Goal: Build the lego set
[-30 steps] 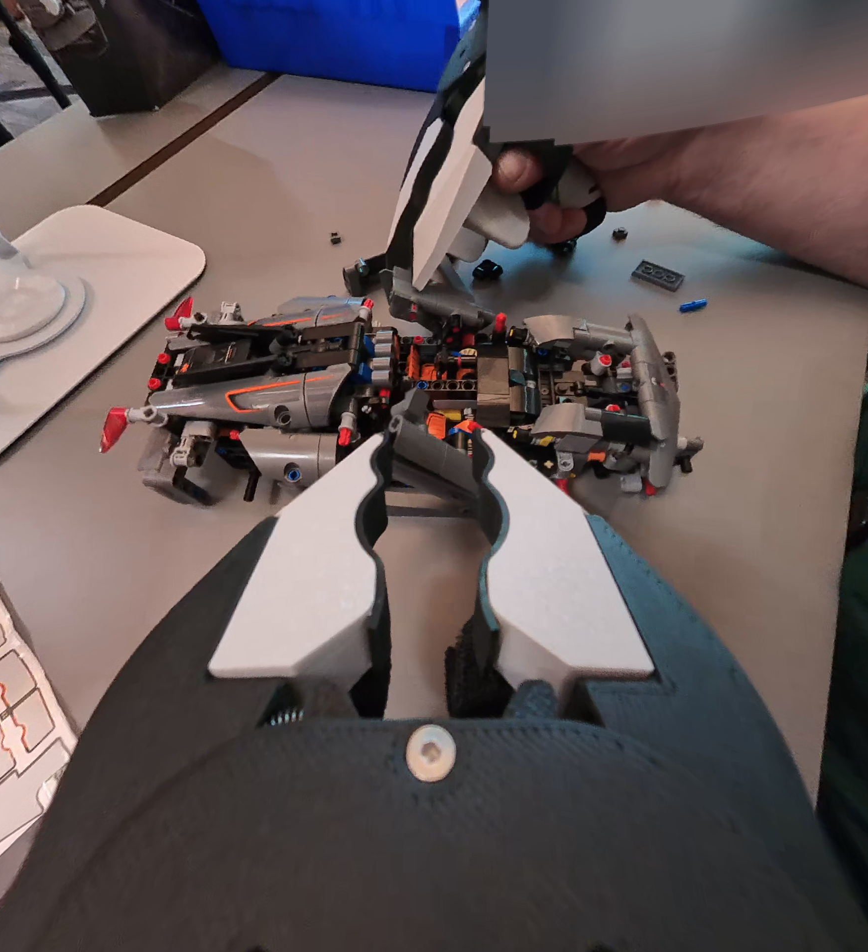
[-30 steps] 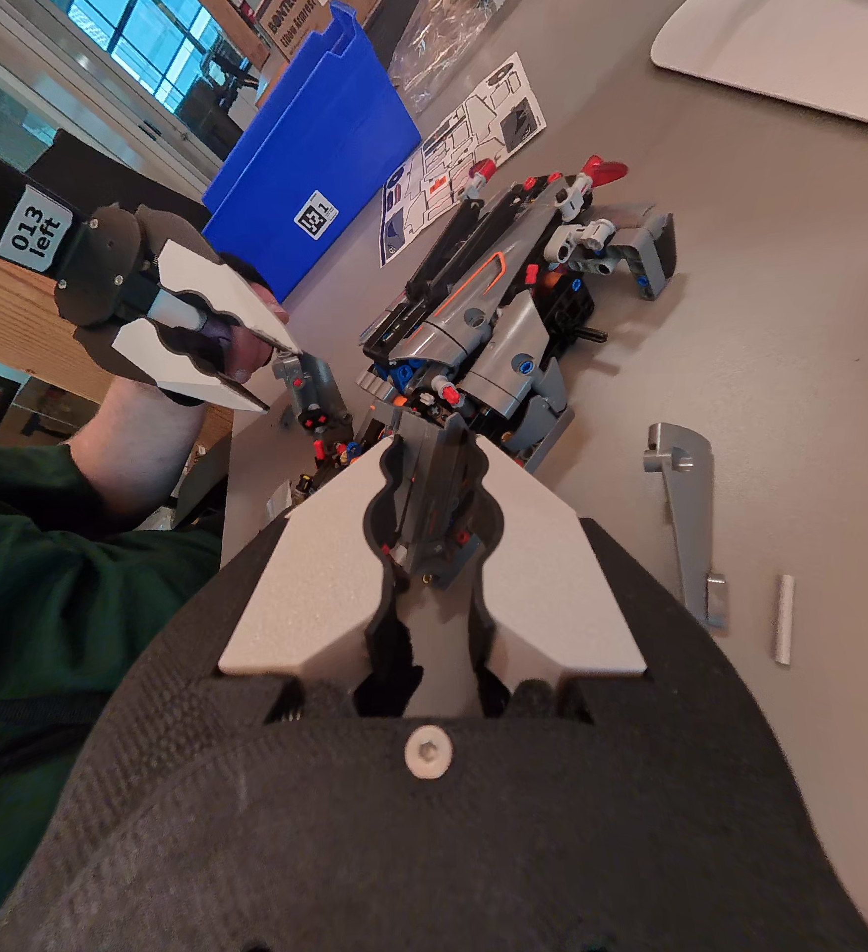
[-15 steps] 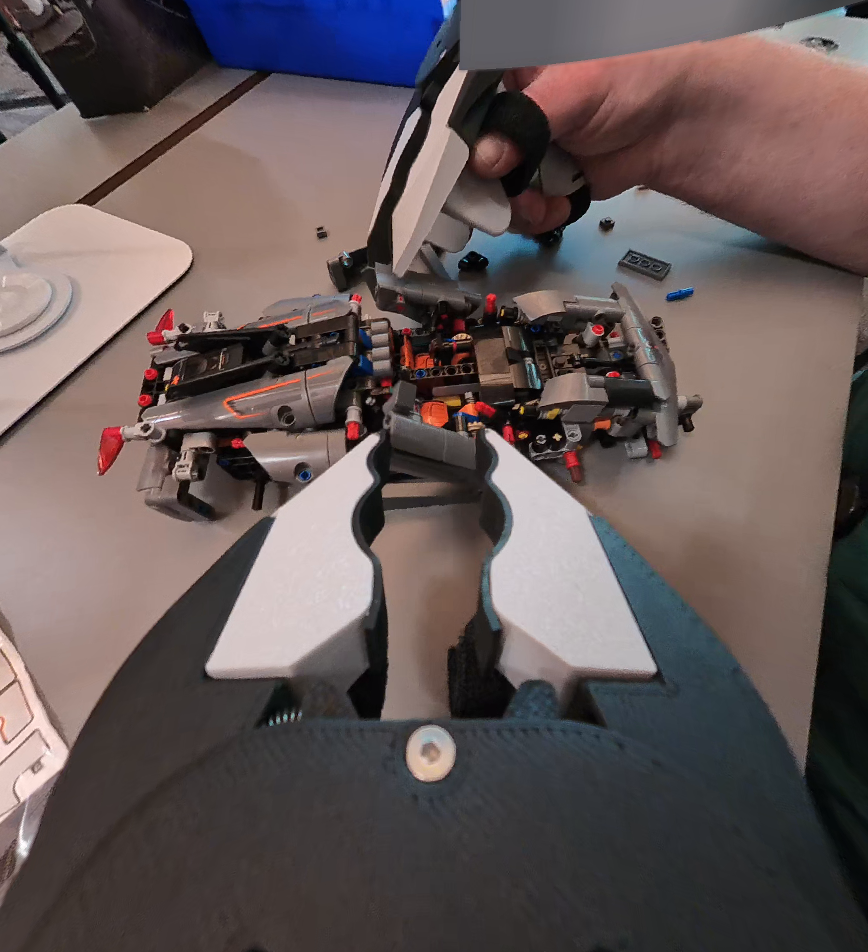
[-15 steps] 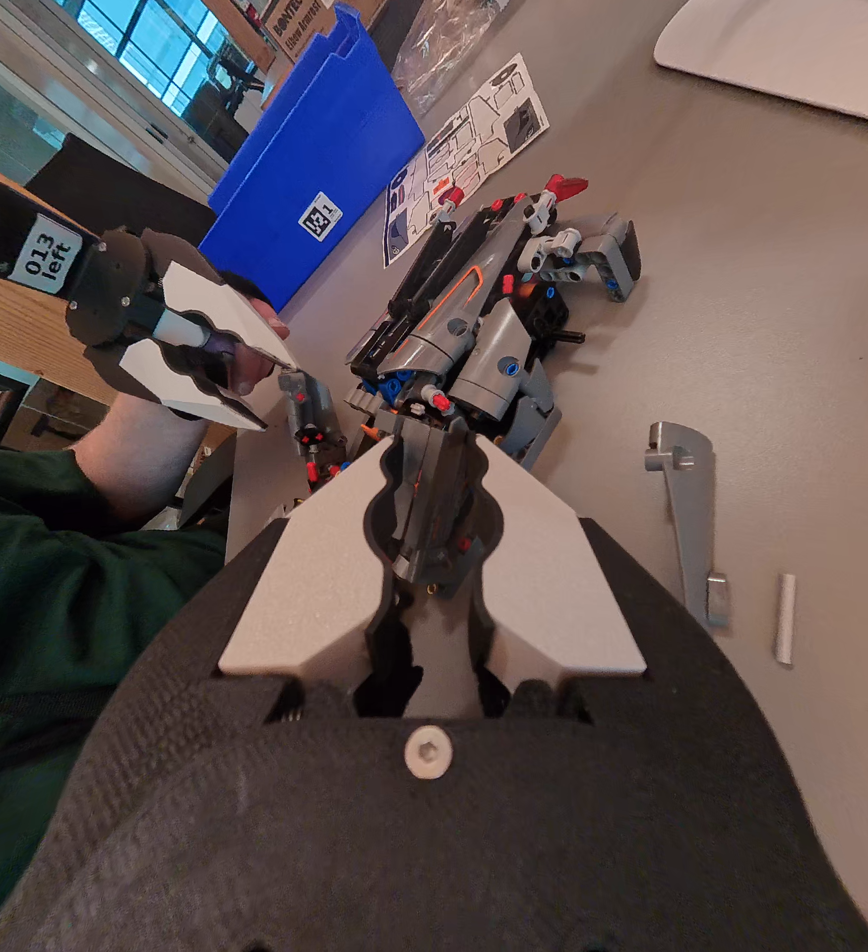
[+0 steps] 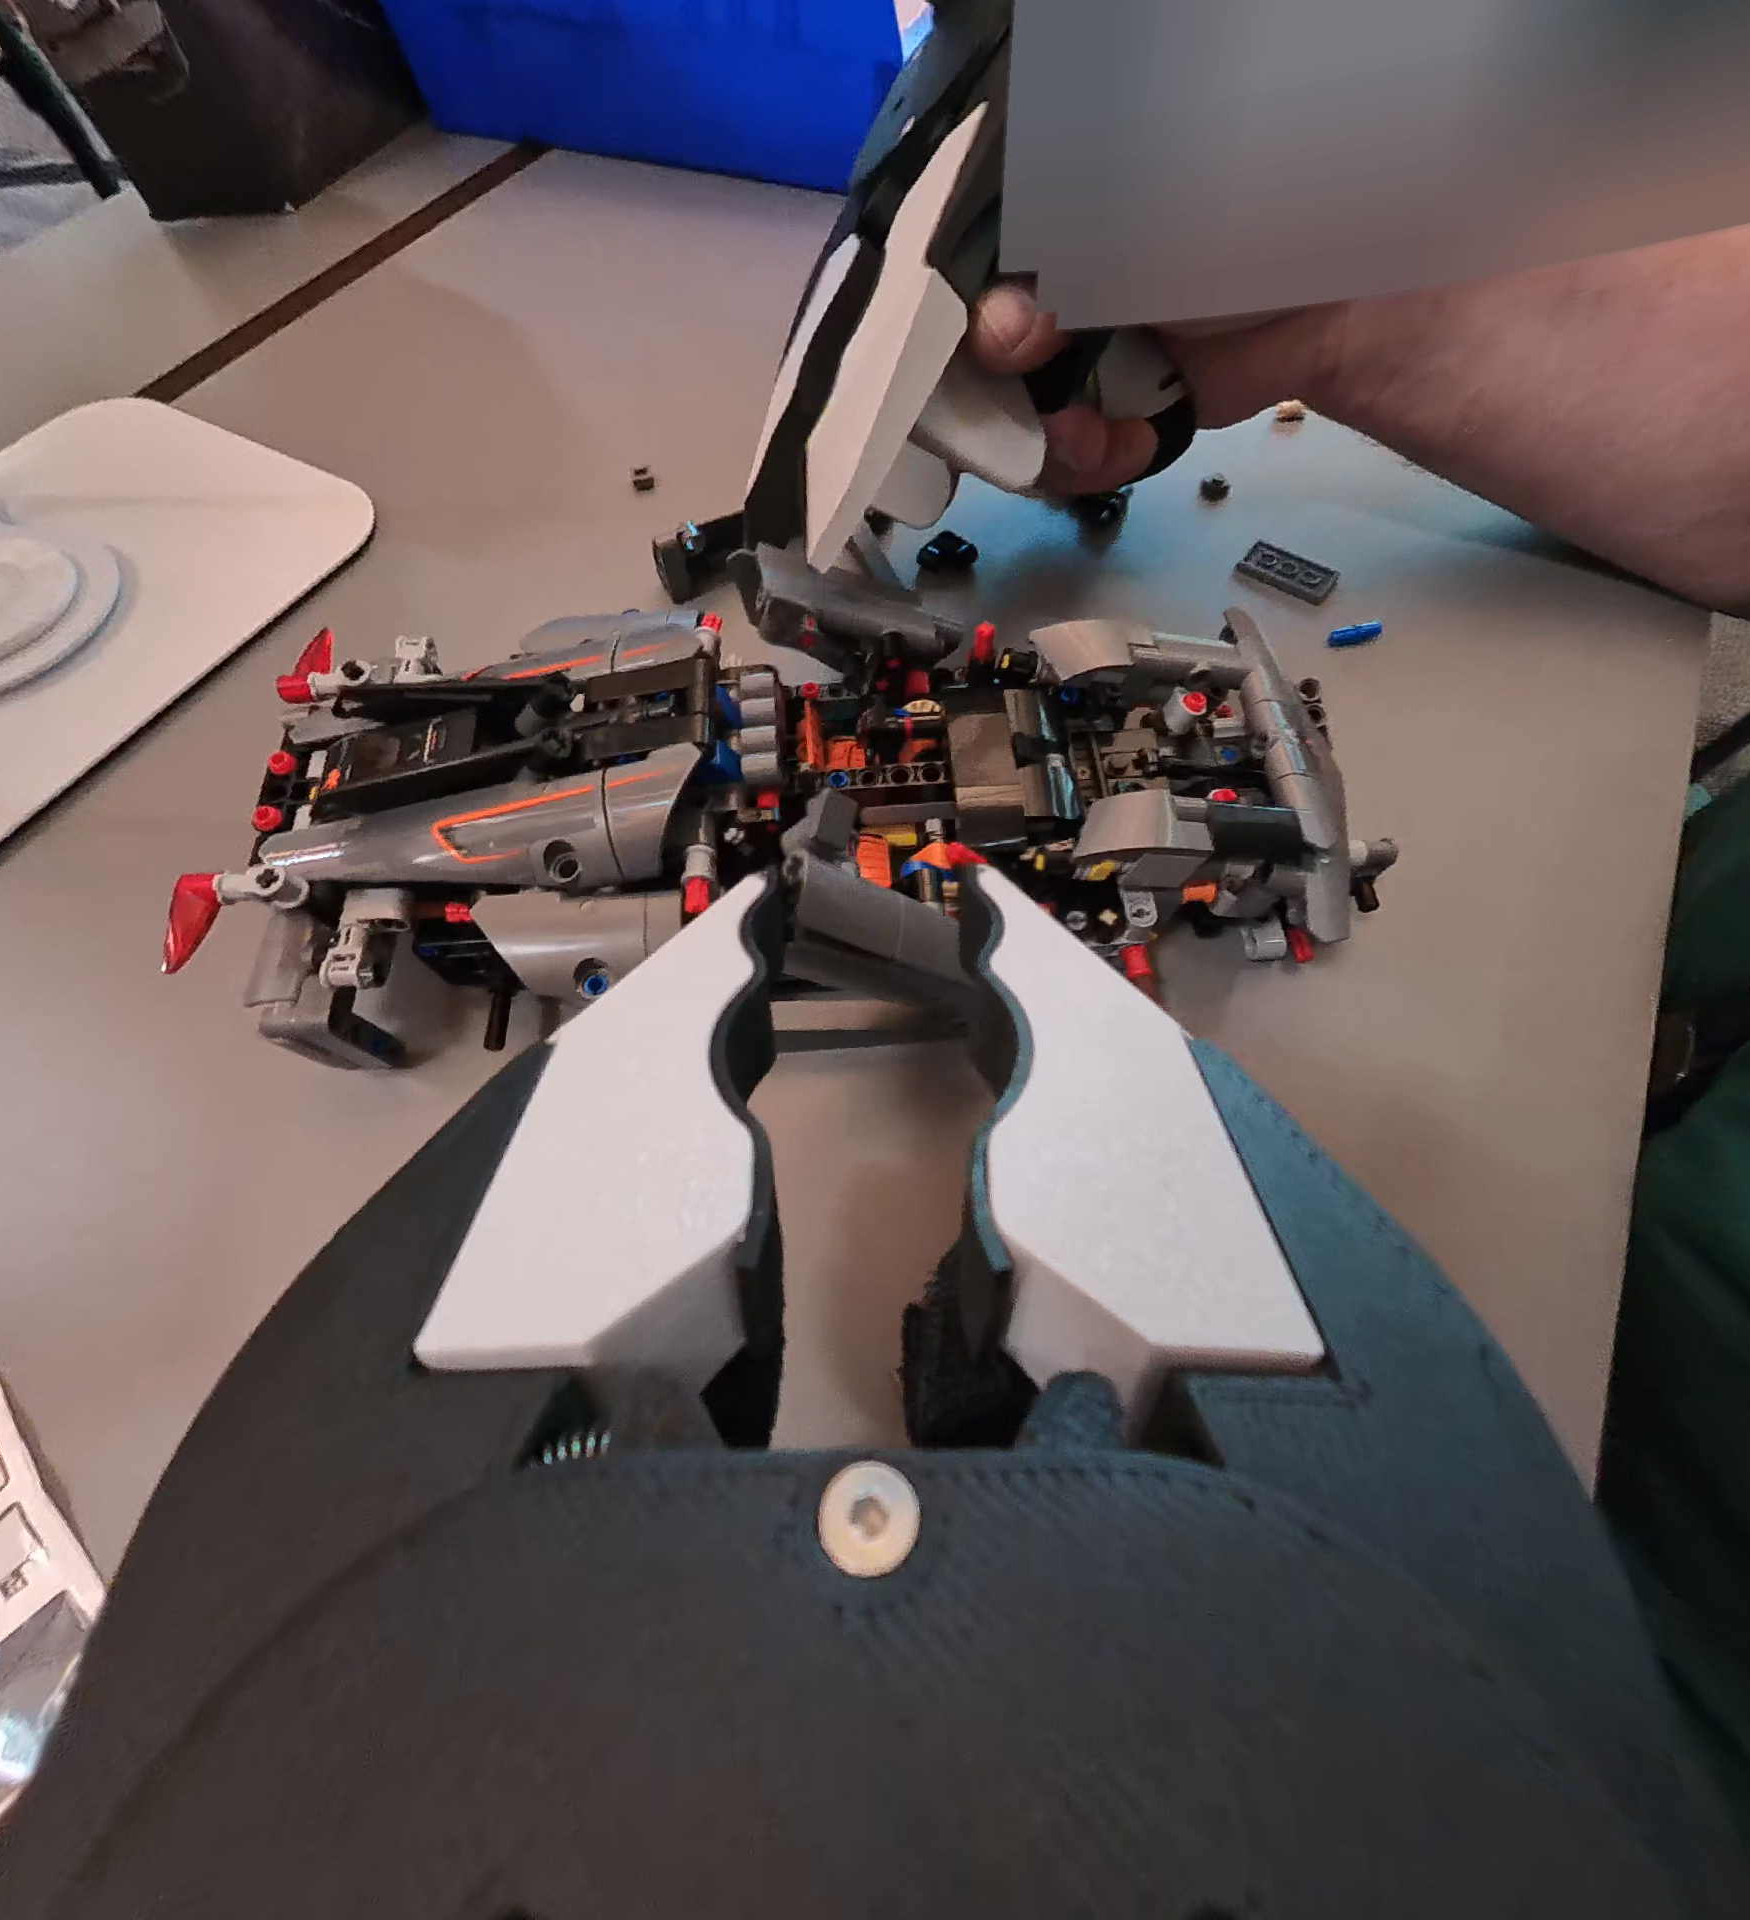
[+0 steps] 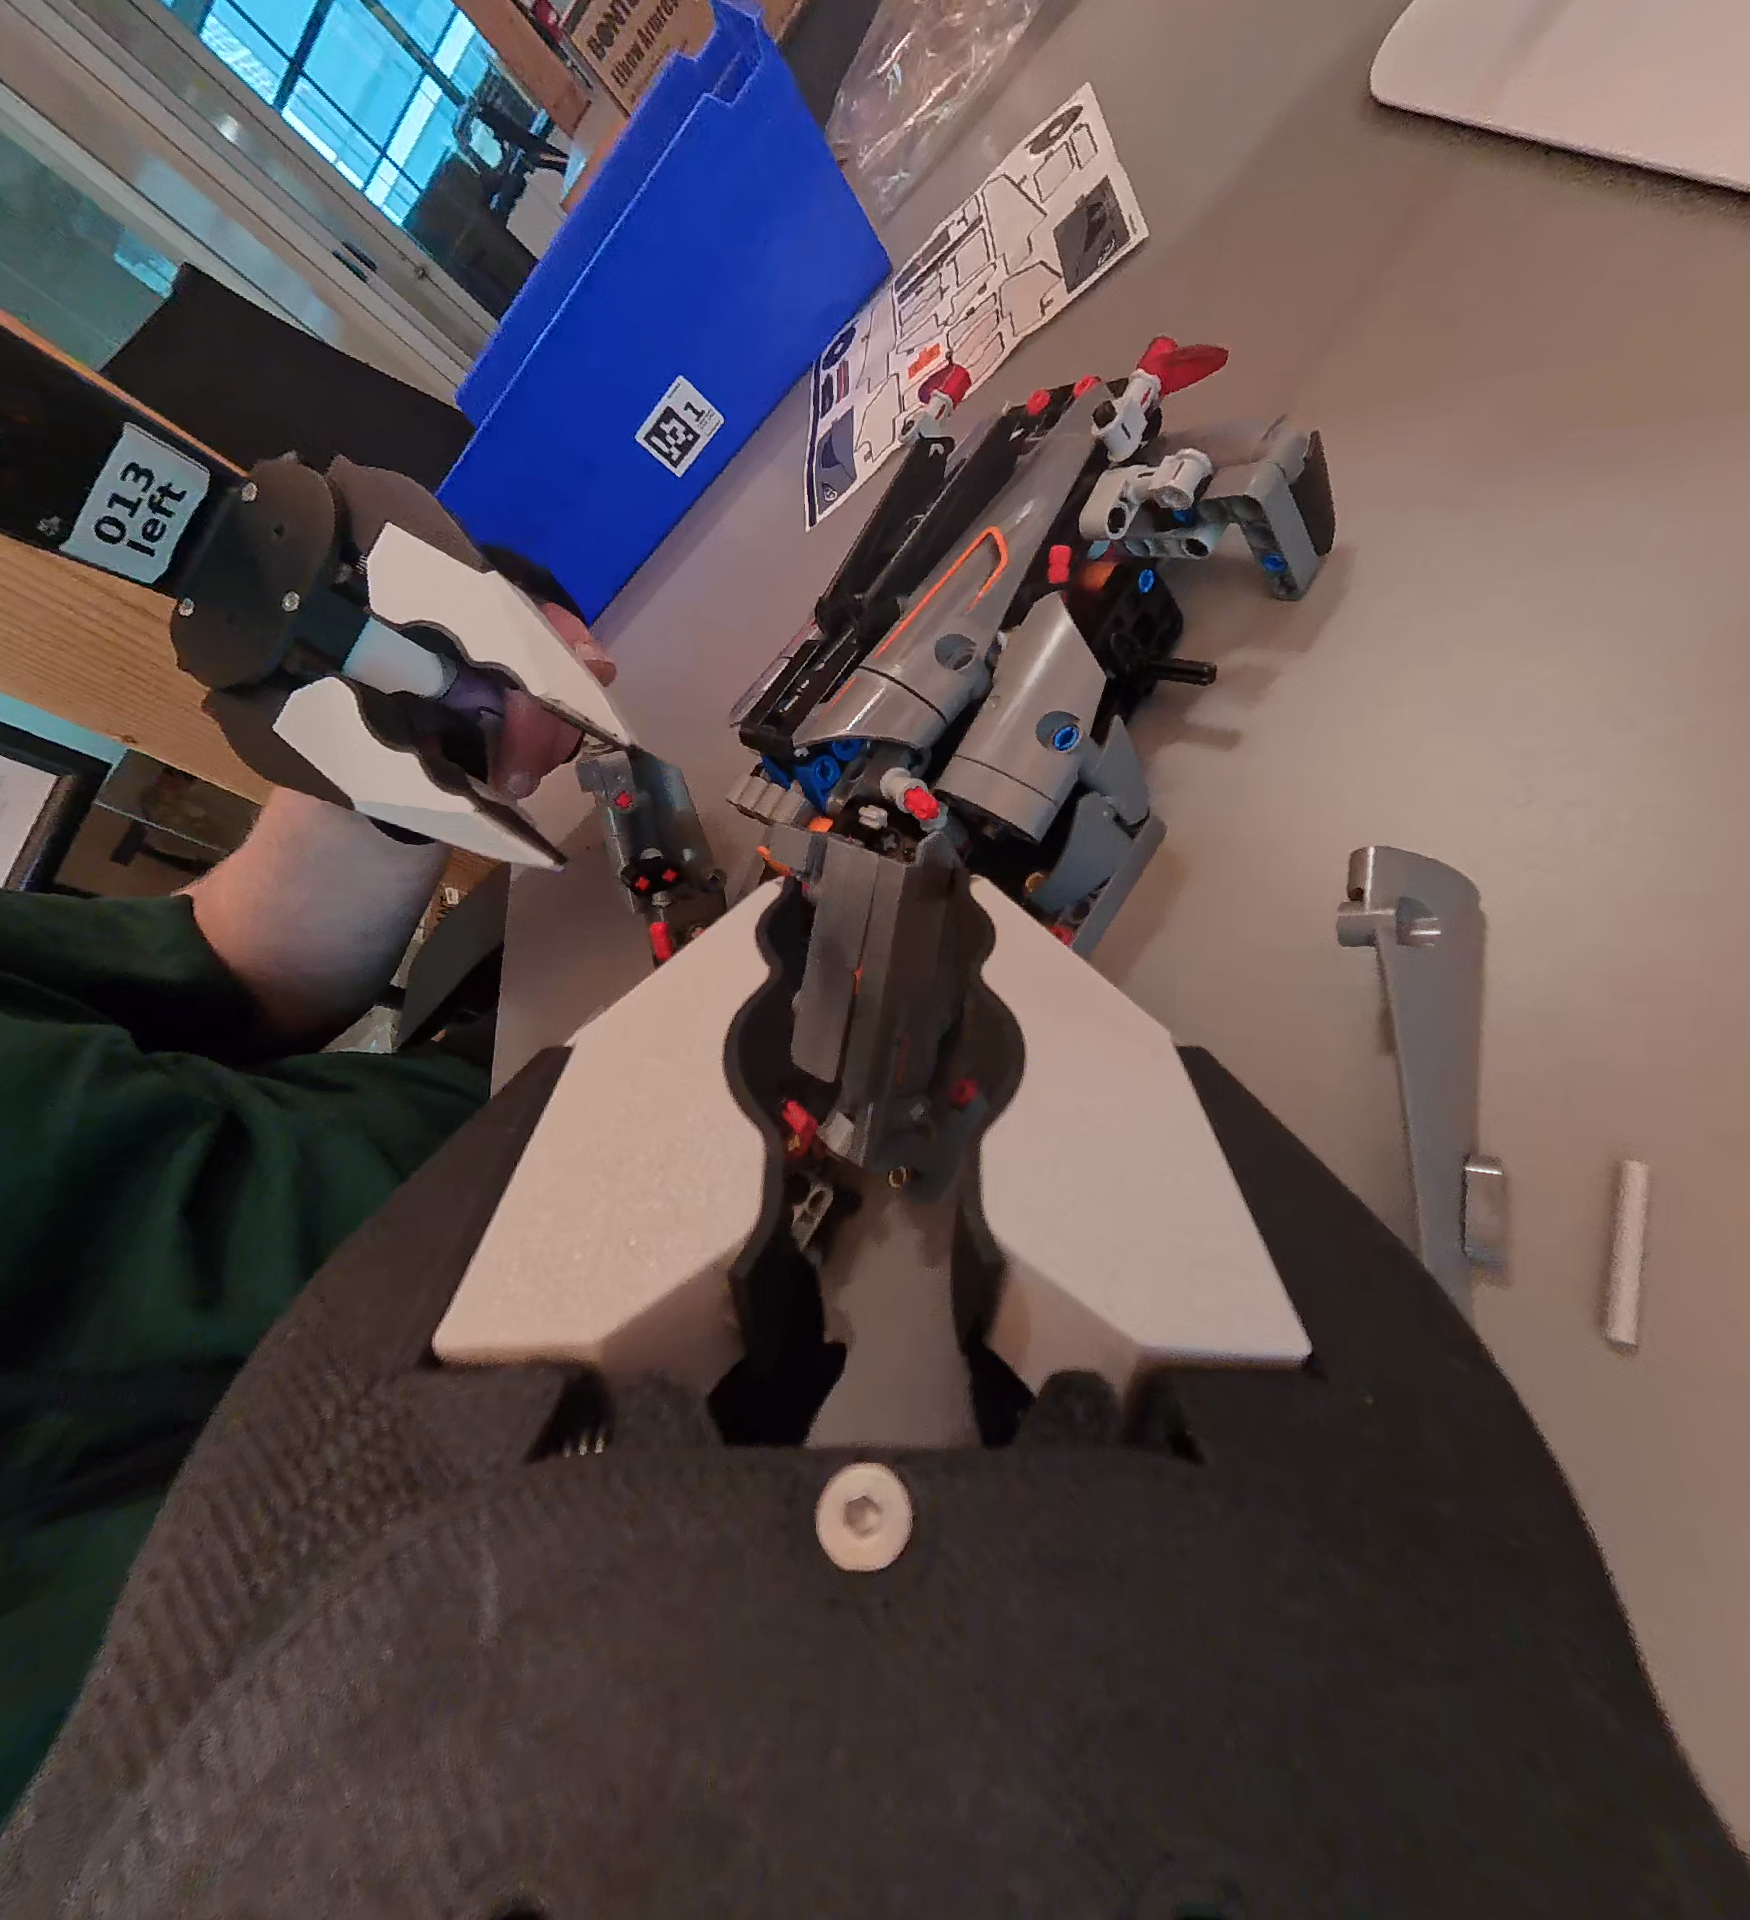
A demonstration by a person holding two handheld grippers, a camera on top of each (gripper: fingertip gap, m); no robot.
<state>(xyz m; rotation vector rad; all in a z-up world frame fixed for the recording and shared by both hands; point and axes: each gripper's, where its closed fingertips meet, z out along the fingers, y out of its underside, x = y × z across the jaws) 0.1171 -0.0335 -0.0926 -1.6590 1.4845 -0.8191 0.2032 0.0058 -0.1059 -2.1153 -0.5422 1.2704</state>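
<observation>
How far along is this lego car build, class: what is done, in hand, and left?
Done: the lego car has its chassis and striped rear bodywork assembled. In hand: the left gripper is shut on the near side panel, the right gripper on the far side panel. Left: the middle is uncovered, and a curved grey panel, white rod, dark plate and blue pin lie loose.

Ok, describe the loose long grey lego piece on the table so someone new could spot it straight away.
In the right wrist view, find the lego car on the grey table. Right of the right gripper lies the long grey curved panel, detached. A small white rod lies beside it, far shorter and straight.
</observation>
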